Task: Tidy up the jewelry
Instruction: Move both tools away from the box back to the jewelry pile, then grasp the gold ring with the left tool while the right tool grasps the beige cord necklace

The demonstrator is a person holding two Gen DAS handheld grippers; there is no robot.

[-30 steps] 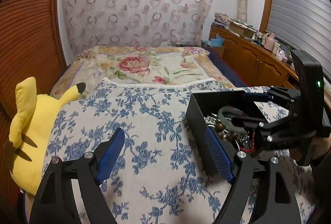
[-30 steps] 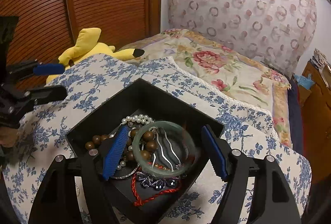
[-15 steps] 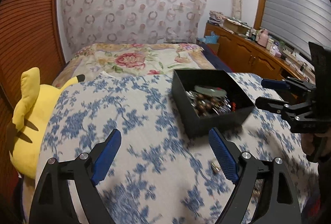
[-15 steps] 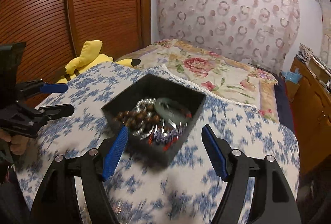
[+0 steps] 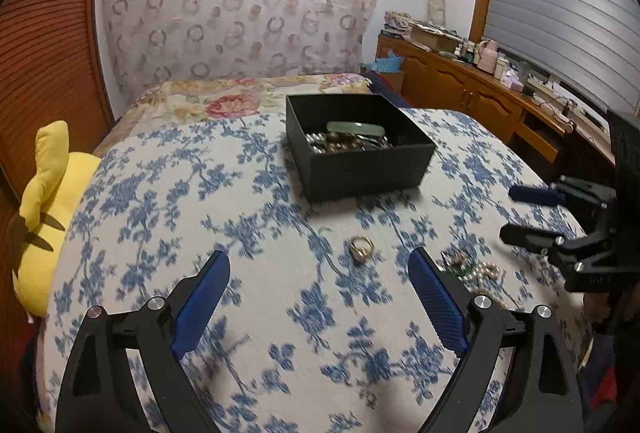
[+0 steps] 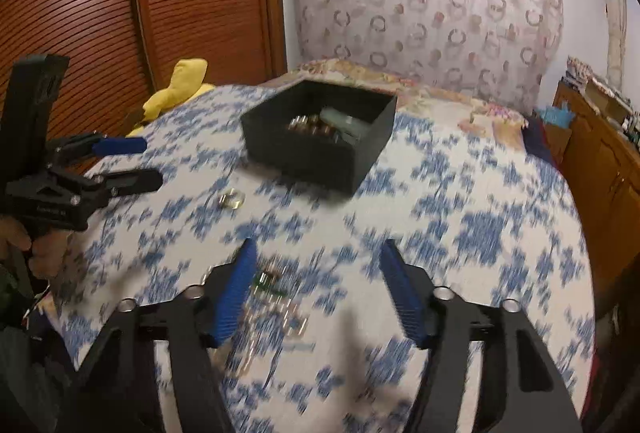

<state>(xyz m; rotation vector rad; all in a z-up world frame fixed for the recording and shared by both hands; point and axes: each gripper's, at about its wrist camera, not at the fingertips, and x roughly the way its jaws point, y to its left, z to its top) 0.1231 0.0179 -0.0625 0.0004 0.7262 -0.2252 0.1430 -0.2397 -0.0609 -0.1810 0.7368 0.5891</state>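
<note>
Left gripper [image 5: 320, 293] spread wide, gripping nothing, above the blue-floral cloth [image 5: 160, 201]. Just ahead between its fingertips, a gold ring [image 5: 361, 247]; past the right fingertip, a small heap of beads and pearls [image 5: 476, 269], sharp only in this view. Farther ahead, the black jewelry box [image 5: 360, 169] with a green bangle [image 5: 355, 128] on top. Right gripper [image 6: 316, 289] equally wide and unladen; blurred here, a green-beaded piece [image 6: 269, 279] beside its left fingertip, ring [image 6: 232, 199] well ahead-left, box [image 6: 316, 153] beyond. Yellow plush [image 5: 44, 193] far left.

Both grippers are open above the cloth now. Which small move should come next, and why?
Probably lower the left gripper over the gold ring. The ring lies alone on the flowered cloth just ahead of its open fingers, outside the black box that already holds jewelry.
</note>
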